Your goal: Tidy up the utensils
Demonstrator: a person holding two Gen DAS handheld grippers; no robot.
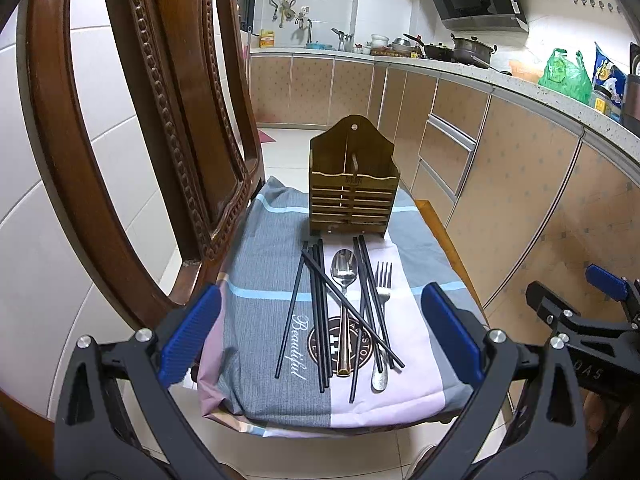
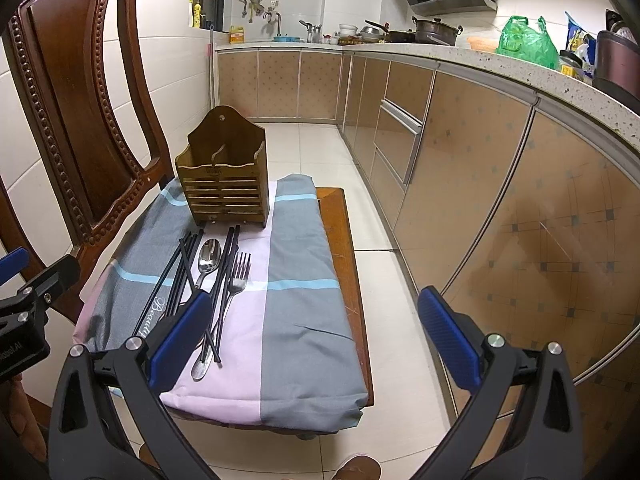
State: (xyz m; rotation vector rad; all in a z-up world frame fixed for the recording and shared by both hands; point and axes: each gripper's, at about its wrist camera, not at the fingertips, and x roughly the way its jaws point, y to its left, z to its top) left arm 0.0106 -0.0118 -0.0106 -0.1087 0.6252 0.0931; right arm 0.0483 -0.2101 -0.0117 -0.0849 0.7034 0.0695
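Note:
A brown slatted wooden utensil holder [image 1: 353, 184] [image 2: 224, 178] stands upright and empty at the far end of a cloth-covered chair seat [image 1: 264, 264] [image 2: 304, 264]. In front of it lie several black chopsticks [image 1: 318, 312] [image 2: 180, 272], some crossed, a steel spoon [image 1: 343, 270] [image 2: 209, 258] and a steel fork [image 1: 383, 284] [image 2: 239, 270]. My left gripper [image 1: 320, 330] hovers open near the seat's front edge, nothing between its blue pads. My right gripper [image 2: 316, 336] is open too, to the right of the utensils, over the grey cloth and floor.
The carved wooden chair back [image 1: 168, 120] [image 2: 80, 112] rises at the left. Kitchen cabinets [image 1: 520, 184] [image 2: 500, 184] and a cluttered counter [image 2: 440, 46] run along the right. White tiled floor [image 2: 400, 280] lies between. A foot [image 2: 356, 468] shows at the bottom edge.

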